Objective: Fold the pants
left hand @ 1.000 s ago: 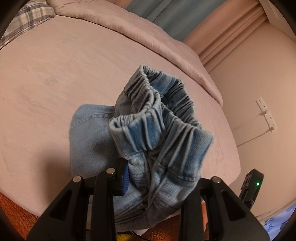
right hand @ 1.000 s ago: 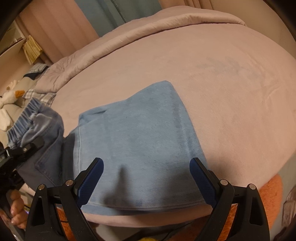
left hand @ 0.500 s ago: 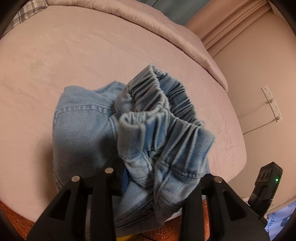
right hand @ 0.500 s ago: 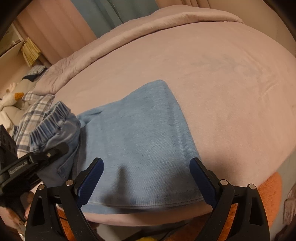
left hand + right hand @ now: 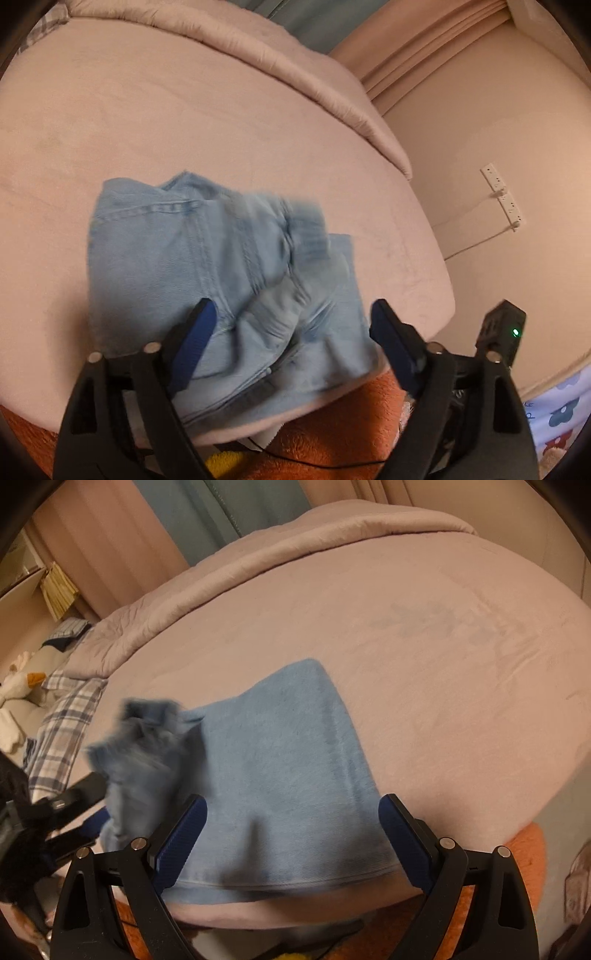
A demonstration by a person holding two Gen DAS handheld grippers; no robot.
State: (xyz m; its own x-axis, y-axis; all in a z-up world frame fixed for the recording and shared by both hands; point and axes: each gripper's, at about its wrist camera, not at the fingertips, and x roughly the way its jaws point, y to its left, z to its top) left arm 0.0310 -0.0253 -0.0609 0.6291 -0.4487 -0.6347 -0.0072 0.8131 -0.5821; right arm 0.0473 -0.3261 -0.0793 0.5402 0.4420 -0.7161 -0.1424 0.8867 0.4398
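Light-blue denim pants (image 5: 229, 273) lay mostly folded on the pink bed (image 5: 184, 122).
Waistband part was crumpled, needed smoothing; left hand-held gripper (image 5: 291, 332) and right hand-held gripper (image 5: 291, 834) were both spread, holding nothing.

You face a wide bed under a pinkish plush cover (image 5: 221, 110), a rolled quilt (image 5: 295, 550) along its far edge, teal curtains (image 5: 229, 513) behind, perhaps orange carpet (image 5: 332, 424) below.
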